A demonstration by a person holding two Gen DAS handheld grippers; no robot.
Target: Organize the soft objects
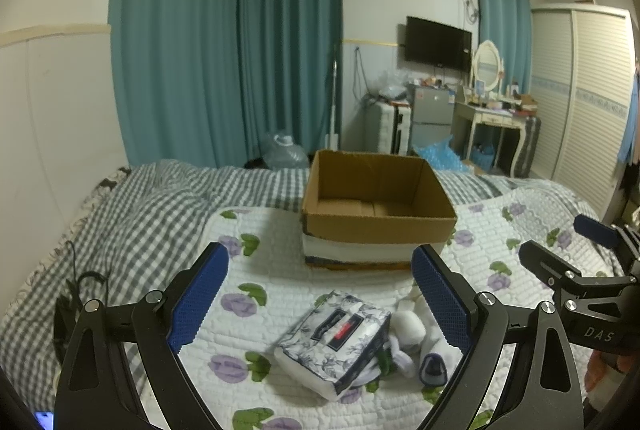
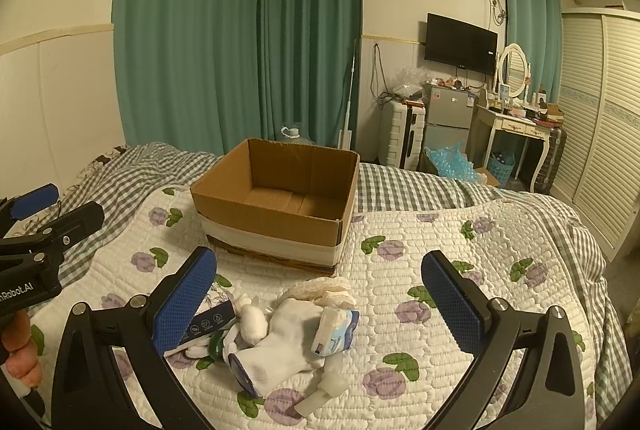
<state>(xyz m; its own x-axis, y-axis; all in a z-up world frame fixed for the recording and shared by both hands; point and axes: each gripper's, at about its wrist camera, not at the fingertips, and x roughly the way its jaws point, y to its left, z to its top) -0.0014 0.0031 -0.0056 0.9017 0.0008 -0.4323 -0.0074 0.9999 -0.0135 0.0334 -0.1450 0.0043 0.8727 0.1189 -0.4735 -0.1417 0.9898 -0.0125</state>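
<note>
1. Both tools hover wide open and empty over a quilted bed [image 2: 440, 230]: the left tool [image 1: 320, 294] above a floral tissue pack [image 1: 334, 340], the right tool [image 2: 320, 294] above white socks [image 2: 280, 338].
2. The soft items lie heaped together, near an open, empty box [image 2: 276, 201] behind them.
3. Likely best: take one item at a time, close around its middle, lift clear of neighbours, then lower it into the box.

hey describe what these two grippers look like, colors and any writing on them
Both are matte black frames with silver screws and two fingers faced with blue textured pads. The left gripper shows white lettering ending "nRobot.AI" on its body in the right view; the right gripper shows "DAS" in the left view. No cables or sleeves visible.
</note>
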